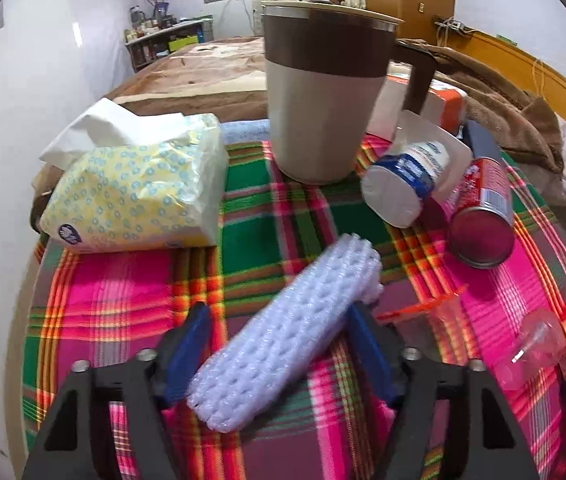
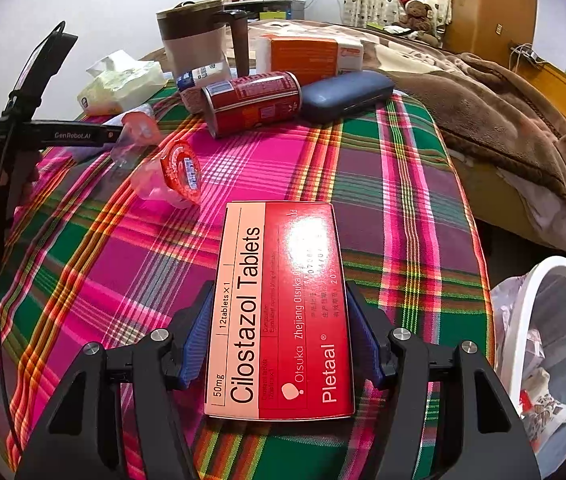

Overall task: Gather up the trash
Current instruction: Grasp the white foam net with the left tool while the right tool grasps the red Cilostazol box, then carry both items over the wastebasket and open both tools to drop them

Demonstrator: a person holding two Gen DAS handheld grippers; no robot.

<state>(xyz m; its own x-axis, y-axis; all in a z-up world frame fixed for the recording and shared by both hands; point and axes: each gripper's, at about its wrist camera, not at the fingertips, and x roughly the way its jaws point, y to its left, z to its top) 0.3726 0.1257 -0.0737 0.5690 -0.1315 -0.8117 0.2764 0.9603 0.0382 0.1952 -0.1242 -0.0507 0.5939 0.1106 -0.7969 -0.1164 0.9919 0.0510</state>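
Note:
My left gripper (image 1: 279, 338) stands around a white foam net sleeve (image 1: 283, 336) that lies slantwise between its blue pads; whether the pads press on it I cannot tell. My right gripper (image 2: 279, 334) is shut on a red Cilostazol tablet box (image 2: 279, 312) held above the plaid tablecloth (image 2: 383, 208). A tipped red can (image 2: 253, 102), also in the left wrist view (image 1: 483, 208), a tipped yogurt cup (image 1: 405, 182) and a clear jelly cup with red lid (image 2: 175, 176) lie on the table. The white trash bin (image 2: 559, 364) stands low at the right.
A large brown-and-beige mug (image 1: 323, 92) stands at the back, with a yellow tissue pack (image 1: 135, 196) to its left. An orange box (image 2: 307, 56) and a blue glasses case (image 2: 343, 94) lie behind the can. A bed with a brown blanket (image 2: 483, 108) is beyond.

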